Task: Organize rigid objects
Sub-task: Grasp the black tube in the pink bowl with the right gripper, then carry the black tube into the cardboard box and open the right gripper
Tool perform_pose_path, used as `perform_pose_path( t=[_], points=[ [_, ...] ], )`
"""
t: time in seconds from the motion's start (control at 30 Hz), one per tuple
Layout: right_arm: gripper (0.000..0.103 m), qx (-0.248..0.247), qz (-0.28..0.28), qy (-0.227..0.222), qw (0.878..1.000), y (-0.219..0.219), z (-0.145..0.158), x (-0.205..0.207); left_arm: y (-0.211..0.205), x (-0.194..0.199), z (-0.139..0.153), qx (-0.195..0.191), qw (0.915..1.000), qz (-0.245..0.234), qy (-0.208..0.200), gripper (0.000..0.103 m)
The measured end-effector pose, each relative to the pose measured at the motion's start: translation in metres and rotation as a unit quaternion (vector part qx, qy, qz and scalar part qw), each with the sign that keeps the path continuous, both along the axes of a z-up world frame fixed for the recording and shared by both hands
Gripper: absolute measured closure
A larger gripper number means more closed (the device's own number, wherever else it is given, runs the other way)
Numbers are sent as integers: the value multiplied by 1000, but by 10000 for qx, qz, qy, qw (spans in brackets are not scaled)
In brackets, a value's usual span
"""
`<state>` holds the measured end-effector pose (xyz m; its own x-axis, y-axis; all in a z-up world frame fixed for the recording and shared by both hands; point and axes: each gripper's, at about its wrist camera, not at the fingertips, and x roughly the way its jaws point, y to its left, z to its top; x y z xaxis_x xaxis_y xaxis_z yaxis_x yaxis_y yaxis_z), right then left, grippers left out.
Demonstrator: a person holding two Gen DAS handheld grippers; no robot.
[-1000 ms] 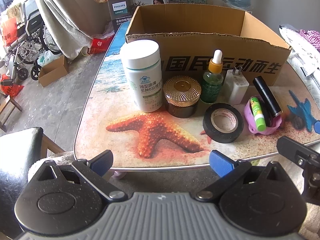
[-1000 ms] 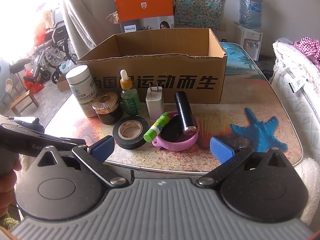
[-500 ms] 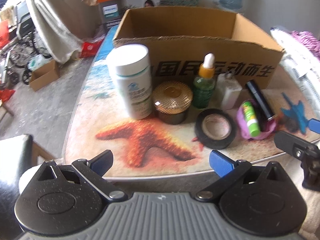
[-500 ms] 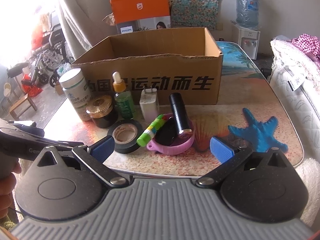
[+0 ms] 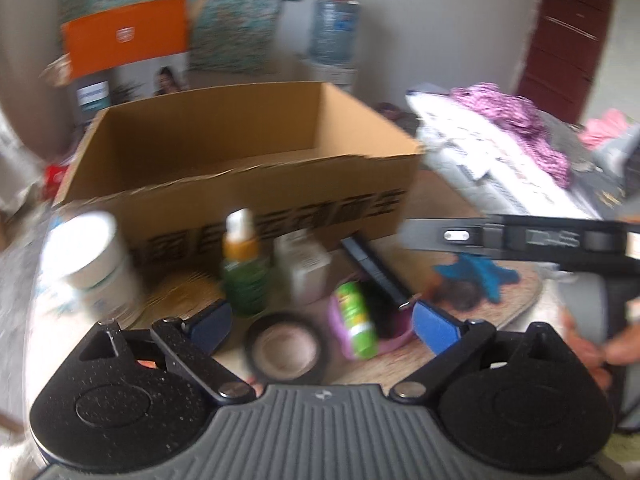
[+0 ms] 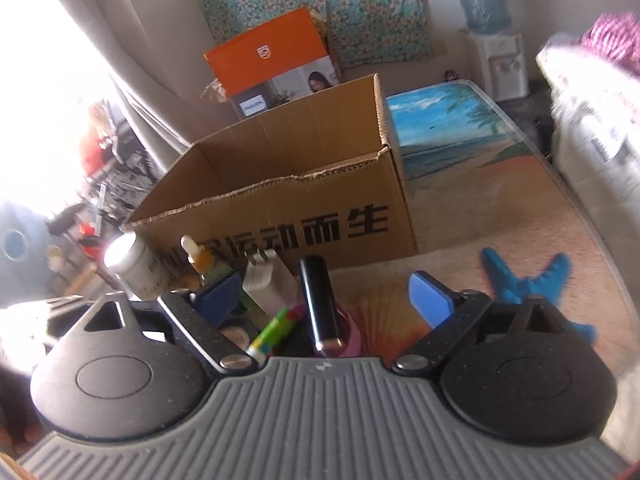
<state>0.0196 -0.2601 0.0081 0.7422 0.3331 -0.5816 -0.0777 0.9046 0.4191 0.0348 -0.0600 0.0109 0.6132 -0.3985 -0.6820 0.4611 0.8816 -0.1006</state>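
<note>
Now both grippers closing, nothing pinched; bare table point(image 6: 500, 200) right of box point(image 6: 280, 208).

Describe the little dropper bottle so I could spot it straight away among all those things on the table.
Find the big open cardboard box with black lettering on its front. A row of small items stands along that front wall; the dropper bottle is between the white jar and the white plug adapter. It alone has green glass, an orange collar and a white bulb on top.
</note>
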Motion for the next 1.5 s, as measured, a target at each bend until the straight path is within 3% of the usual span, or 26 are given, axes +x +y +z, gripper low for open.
perform_pose_path(
  t=[0.1, 0.37, 0.5, 0.57, 0.83, 1.07, 1.33, 1.5],
  points=[
    [28, 309, 186, 203, 9991, -1, -12, 23, -16, 7, -1, -111, 9994, -322, 42, 7],
    [52, 826, 597, 728, 9921, -2, -42, 69, -43, 30, -17, -78, 9962, -729, 461, 40],
    [67, 1015, 736, 870, 9883, -2, -52, 80, -49, 36, -20, -71, 9955, -762, 555, 44],
    [80, 1098, 773, 885, 9870, -3, -55, 82, -52, 39, -22, -49, 9951, -786, 596, 45],
    [81, 1360, 738, 620, 9860, -23, -53, 72, -63, 49, -28, 208, 9947, -765, 653, 51],
    [81, 1484, 730, 395, 9854, -27, -43, 56, -75, 51, -29, 422, 9950, -795, 437, 74],
    [81, 1147, 760, 121, 9904, -14, -18, 39, -65, 40, -14, 367, 9969, -683, 153, 79],
    [81, 880, 885, -233, 9919, 1, 16, 30, -52, 35, 16, 256, 9979, -541, -250, 79]
  ],
)
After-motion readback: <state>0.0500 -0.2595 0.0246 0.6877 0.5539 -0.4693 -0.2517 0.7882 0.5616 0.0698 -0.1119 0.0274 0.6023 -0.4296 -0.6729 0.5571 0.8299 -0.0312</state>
